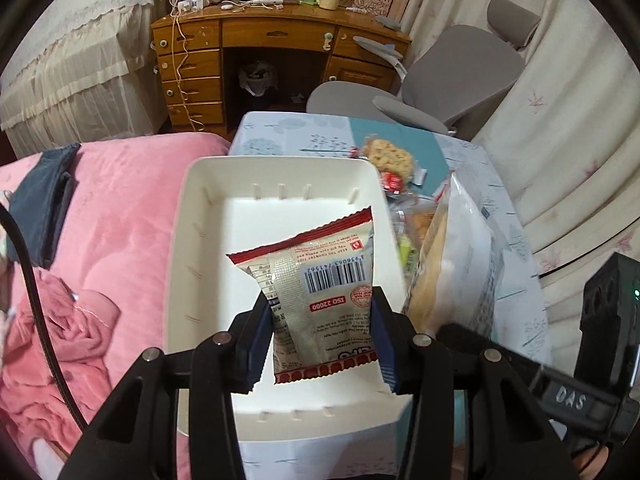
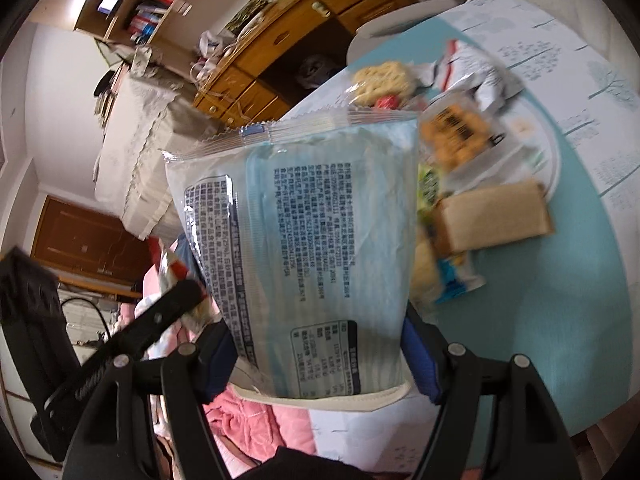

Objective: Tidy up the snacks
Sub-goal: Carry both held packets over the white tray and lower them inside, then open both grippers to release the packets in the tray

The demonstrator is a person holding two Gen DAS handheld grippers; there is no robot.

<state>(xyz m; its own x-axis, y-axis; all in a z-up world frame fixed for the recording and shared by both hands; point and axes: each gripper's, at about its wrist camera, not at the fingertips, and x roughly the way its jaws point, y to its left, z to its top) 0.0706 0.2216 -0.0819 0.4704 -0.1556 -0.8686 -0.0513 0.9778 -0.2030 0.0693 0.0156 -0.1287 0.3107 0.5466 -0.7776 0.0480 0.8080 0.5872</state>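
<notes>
My left gripper (image 1: 322, 334) is shut on a small red-and-white snack packet (image 1: 320, 280) and holds it above the white plastic bin (image 1: 200, 240). My right gripper (image 2: 320, 360) is shut on a large pale-blue snack bag (image 2: 304, 216), held upright just right of the bin; the same bag shows in the left wrist view (image 1: 452, 264). A corner of the bin (image 2: 360, 398) shows under the bag. More snacks lie on the table beyond: a noodle cake (image 1: 390, 156), a brown pack (image 2: 496, 216) and an orange pack (image 2: 460, 132).
The table (image 1: 296, 132) has a blue-and-white patterned cloth. A pink blanket (image 1: 120, 220) covers the bed at left. A grey chair (image 1: 452, 76) and a wooden desk (image 1: 248, 44) stand beyond the table. Curtains hang at right.
</notes>
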